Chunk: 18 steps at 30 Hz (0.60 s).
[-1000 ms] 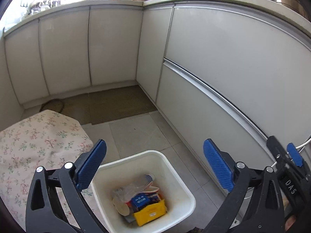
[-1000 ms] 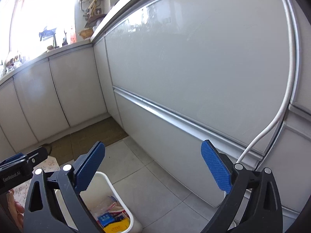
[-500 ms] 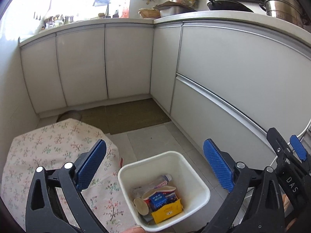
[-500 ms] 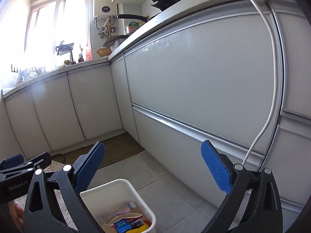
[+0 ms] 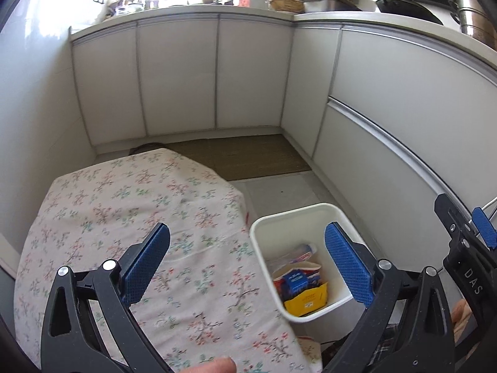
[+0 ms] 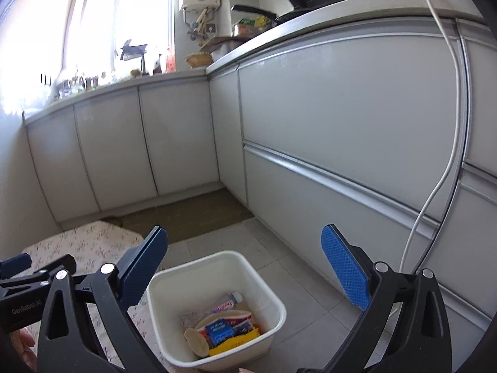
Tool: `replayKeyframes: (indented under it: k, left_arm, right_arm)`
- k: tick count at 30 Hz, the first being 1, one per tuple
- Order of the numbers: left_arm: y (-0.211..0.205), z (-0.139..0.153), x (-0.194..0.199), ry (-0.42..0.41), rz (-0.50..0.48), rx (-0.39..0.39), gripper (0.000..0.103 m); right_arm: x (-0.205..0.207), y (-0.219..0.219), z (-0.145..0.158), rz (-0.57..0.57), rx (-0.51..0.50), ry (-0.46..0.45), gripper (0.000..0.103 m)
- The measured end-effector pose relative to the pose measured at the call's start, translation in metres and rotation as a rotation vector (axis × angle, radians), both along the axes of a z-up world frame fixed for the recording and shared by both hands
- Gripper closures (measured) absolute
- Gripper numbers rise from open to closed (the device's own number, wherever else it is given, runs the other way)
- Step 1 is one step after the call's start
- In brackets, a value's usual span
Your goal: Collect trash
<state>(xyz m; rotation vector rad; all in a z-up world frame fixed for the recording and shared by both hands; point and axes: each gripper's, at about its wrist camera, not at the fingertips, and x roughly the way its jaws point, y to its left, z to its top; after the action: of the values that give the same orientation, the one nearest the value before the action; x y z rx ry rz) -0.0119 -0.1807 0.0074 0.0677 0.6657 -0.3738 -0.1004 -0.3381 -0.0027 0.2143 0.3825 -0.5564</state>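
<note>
both grippers are empty and spread wide: the left gripper (image 5: pixel 247 264) hangs over the near edge of the floral cloth (image 5: pixel 130 205), and the right gripper (image 6: pixel 245 267) hangs above the white bin (image 6: pixel 264 283) on the tiled floor. a second ago the left view looked almost straight down into the bin; now it has lifted and swung left, so the cloth-covered surface fills most of that view and the bin sits off to the right, just beside the cloth's edge. the right view has tilted up too, taking in more of the counter and window. the trash (image 5: pixel 299 283), a yellow packet, a blue-and-red wrapper, a paper cup and a clear bottle, lies inside the bin. no loose litter shows on the cloth or the floor, so collecting looks finished or close to it, and the rising grippers suggest a pull-back, not another pick.
</note>
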Motion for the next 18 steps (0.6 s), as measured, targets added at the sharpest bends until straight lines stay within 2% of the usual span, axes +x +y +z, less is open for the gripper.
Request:
replayKeyframes:
  k: [6,12,18]
  left_arm:
    - [0.038,-0.008,-0.004,0.032,0.051,-0.035,0.007]
    - [0.065,-0.014,-0.006,0.043,0.081,-0.054,0.007]
    - [0.087,-0.017,-0.006,0.046,0.126,-0.029,0.007]
  right_arm:
    - [0.005,0.026,-0.009,0.053,-0.006,0.036,0.007]
    - [0.01,0.06,-0.008,0.111,-0.063,0.024,0.007]
    - [0.019,0.081,-0.01,0.155,-0.092,0.031,0.007]
